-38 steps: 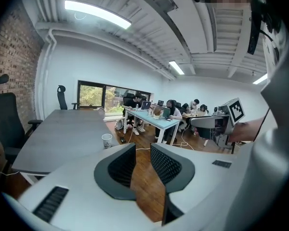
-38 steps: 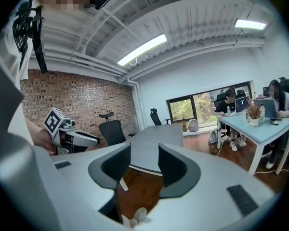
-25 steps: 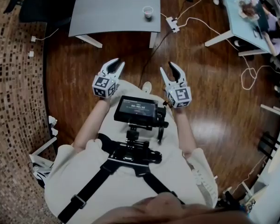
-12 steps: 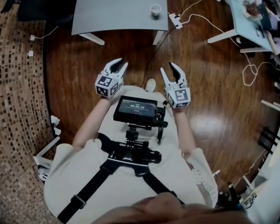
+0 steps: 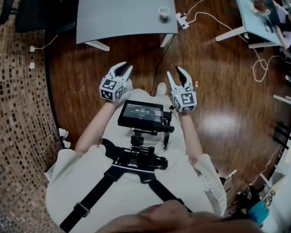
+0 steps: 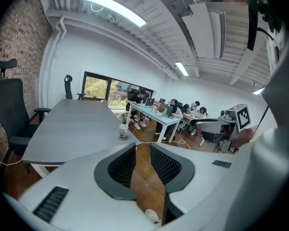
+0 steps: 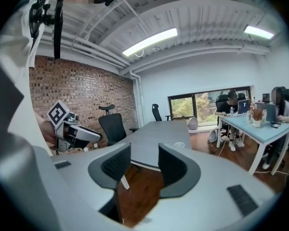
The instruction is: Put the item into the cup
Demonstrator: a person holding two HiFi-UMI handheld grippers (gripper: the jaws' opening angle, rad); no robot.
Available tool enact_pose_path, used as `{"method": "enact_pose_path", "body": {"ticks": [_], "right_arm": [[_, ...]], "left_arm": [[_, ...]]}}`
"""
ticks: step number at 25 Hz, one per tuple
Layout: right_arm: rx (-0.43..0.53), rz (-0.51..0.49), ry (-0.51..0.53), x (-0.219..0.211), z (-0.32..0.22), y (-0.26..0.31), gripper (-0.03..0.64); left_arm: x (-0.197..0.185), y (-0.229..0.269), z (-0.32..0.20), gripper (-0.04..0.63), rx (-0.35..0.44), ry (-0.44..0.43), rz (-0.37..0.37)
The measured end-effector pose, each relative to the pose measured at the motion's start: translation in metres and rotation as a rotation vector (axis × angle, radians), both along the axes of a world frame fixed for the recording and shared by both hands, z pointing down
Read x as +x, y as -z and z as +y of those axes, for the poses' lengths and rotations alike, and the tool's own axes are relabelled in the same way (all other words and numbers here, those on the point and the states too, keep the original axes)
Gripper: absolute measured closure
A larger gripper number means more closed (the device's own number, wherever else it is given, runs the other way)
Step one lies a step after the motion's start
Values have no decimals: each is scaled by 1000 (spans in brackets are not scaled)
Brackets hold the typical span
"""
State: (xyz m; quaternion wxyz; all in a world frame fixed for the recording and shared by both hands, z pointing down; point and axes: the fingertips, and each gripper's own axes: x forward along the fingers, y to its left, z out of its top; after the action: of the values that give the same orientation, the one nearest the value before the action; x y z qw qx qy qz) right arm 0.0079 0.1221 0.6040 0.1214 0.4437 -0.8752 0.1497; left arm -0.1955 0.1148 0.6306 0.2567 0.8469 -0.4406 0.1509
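Here the person stood on the wood floor (image 5: pixel 111 57), holding both grippers out at chest height, well short of the table (image 5: pixel 121 6). The left gripper (image 5: pixel 122 68) had its jaws a little apart; its own view showed only floor and the toe of a shoe (image 6: pixel 151 215) in the gap. The right gripper (image 5: pixel 176 73) also had its jaws apart, with floor and a table leg (image 7: pixel 125 182) seen between them. Neither pair touched anything.

The cup (image 5: pixel 164 12) stood upright on the table, near its right front corner, well apart from both grippers. The left gripper view showed the cup (image 6: pixel 123 130) beyond the left jaw tip, and in the right gripper view its rim (image 7: pixel 179 145) showed just above the right jaw. What the cup held could not be told.

A chair (image 5: pixel 29 13) stood by the table's left end. A monitor (image 5: pixel 141 113) sat on the chest rig, just behind the grippers.
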Motion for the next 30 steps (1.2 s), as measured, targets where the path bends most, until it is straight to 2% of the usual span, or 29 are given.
{"method": "enact_pose_path", "body": {"ticks": [7,16,30], "right_arm": [[20,11,-48,-22,-11,7,426],[13,29,-70,-21,-16,7,426],[-6,52,-71,-5,-27,-6,426]], "left_arm": [[-21,-5,-21,497,-1,-37,21],[-12,-5,-36,497,-2,-78,39],[5,-7,-48,497,1,-96,23]]}}
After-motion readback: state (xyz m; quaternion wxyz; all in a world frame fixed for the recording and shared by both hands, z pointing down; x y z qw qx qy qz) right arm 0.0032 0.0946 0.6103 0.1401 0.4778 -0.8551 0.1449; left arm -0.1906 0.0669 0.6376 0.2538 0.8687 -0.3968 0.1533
